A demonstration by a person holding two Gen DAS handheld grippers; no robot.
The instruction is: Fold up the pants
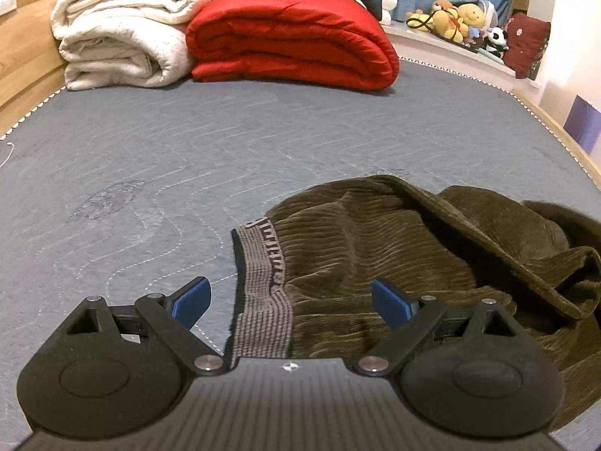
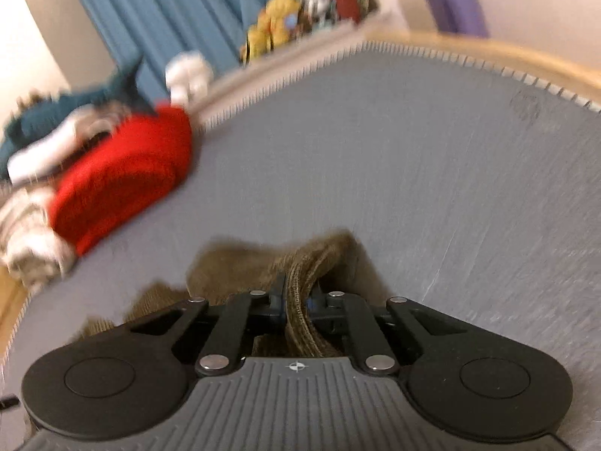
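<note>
Olive-brown corduroy pants (image 1: 375,259) lie bunched on the grey mattress (image 1: 188,158), with a grey lettered waistband (image 1: 266,293) facing left. My left gripper (image 1: 291,300) is open, its blue pads (image 1: 191,300) on either side of the waistband and just above it. In the blurred right wrist view my right gripper (image 2: 296,300) is shut on a bunched fold of the pants (image 2: 300,274), and more cloth (image 2: 233,263) trails to the left beneath it.
A folded red quilt (image 1: 293,37) and white blankets (image 1: 120,37) are stacked at the far end of the mattress. Soft toys (image 1: 454,18) sit on a shelf at the back right. A wooden bed frame (image 2: 488,52) borders the mattress.
</note>
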